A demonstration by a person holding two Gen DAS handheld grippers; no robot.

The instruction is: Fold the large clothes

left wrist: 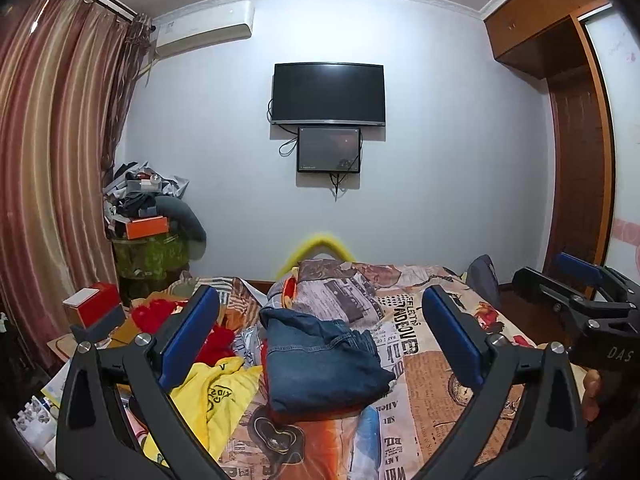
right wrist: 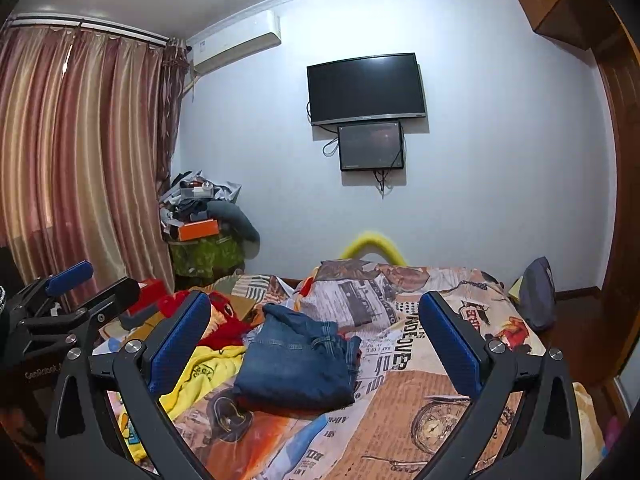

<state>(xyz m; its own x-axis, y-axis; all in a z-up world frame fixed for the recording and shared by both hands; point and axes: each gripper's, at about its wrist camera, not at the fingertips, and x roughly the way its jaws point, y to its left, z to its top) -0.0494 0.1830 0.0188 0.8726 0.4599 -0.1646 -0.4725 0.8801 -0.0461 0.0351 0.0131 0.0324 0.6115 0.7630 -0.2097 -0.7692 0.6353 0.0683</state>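
Observation:
A folded pair of blue jeans point(left wrist: 320, 360) lies on the bed with the newspaper-print cover point(left wrist: 432, 376); it also shows in the right wrist view point(right wrist: 298, 360). My left gripper point(left wrist: 320, 320) is open and empty, held above the bed in front of the jeans. My right gripper point(right wrist: 316, 320) is open and empty too, at about the same height. Each gripper shows at the edge of the other's view: the right one point(left wrist: 576, 284) and the left one point(right wrist: 80, 284). A yellow garment point(left wrist: 216, 396) and a red garment point(left wrist: 212, 340) lie left of the jeans.
A red and white box point(left wrist: 94, 304) sits at the bed's left side. A cluttered stand with an orange box point(left wrist: 146, 226) is in the far left corner by the curtains. A grey bag point(right wrist: 538, 294) sits at the bed's far right. A wardrobe point(left wrist: 576, 152) is on the right.

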